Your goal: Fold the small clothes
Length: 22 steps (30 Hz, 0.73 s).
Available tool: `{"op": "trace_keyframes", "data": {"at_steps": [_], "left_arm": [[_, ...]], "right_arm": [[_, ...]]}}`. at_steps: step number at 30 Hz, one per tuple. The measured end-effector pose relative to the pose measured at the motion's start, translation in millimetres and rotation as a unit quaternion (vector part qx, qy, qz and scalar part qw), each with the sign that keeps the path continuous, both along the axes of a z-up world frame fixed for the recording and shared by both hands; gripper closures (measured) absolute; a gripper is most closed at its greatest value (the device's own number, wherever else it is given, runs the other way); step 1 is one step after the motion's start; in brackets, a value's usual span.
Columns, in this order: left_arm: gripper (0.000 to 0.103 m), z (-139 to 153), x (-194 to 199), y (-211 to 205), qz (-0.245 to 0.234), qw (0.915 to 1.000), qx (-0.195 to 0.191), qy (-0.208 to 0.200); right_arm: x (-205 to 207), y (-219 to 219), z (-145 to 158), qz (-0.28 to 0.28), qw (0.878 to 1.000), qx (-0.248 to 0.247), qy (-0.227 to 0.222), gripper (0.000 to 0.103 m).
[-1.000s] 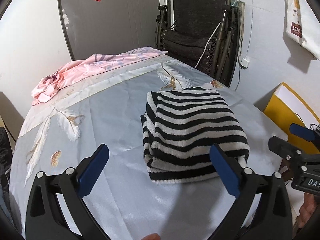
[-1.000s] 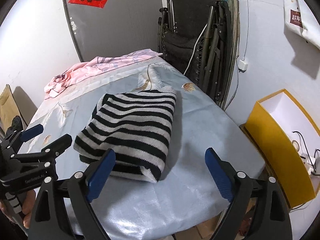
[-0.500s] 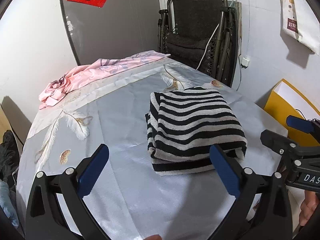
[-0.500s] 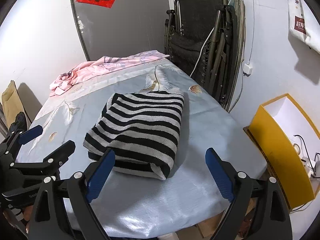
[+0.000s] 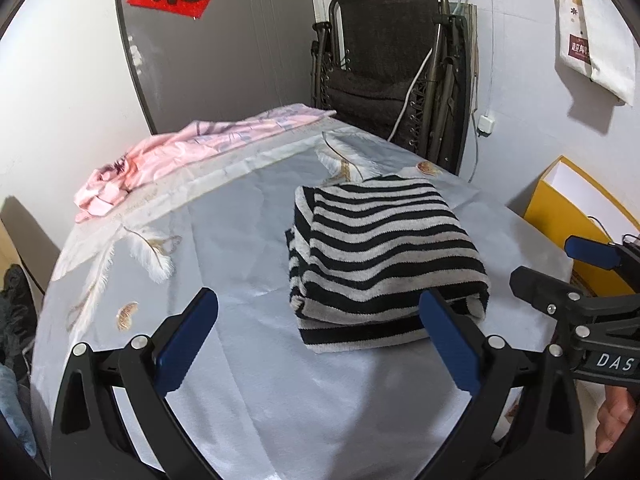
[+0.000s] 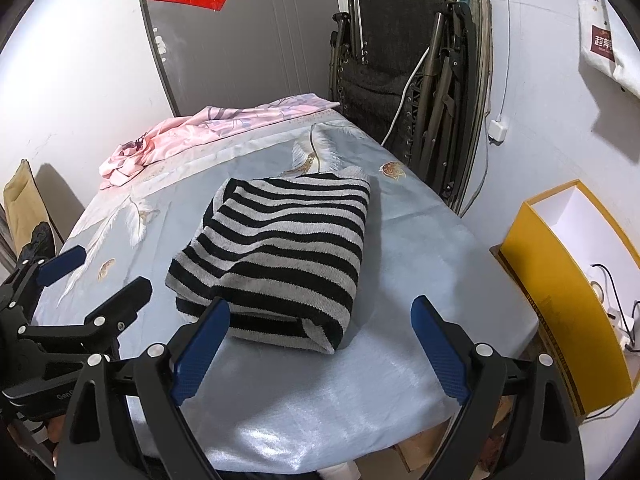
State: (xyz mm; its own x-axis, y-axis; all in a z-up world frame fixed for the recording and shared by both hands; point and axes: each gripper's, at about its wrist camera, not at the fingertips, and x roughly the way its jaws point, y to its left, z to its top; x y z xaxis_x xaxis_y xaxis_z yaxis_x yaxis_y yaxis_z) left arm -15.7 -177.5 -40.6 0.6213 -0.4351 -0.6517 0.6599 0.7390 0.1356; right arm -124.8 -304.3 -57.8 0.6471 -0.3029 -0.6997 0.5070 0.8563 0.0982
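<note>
A black-and-grey striped knit garment point(image 5: 380, 256) point(image 6: 280, 248) lies folded into a thick rectangle on the pale blue feather-print cloth point(image 5: 240, 264) that covers the table. My left gripper point(image 5: 320, 336) hangs open in front of the garment's near edge, nothing between its blue pads. My right gripper point(image 6: 320, 344) is open too, just short of the fold's near corner and holding nothing. Each gripper shows at the edge of the other's view: the right one point(image 5: 588, 280), the left one point(image 6: 76, 284).
A crumpled pink cloth point(image 5: 180, 160) lies at the table's far left. A folded dark recliner point(image 6: 408, 64) leans on the wall behind. A yellow box point(image 6: 568, 288) stands to the right of the table. A hand point(image 5: 616, 416) shows at the lower right.
Both grippers have drawn back and up from the folded garment, which now sits farther off in both views. The garment itself has not moved.
</note>
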Motion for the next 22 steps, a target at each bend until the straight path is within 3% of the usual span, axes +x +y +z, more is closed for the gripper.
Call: {"op": "trace_keyframes", "data": {"at_steps": [22], "left_arm": [[0.005,-3.3,3.7,-2.6,0.003,0.9999,0.005,0.016]], "right_arm": [[1.8,-3.1,0.2,-0.001,1.0,0.001,-0.001,0.01]]}}
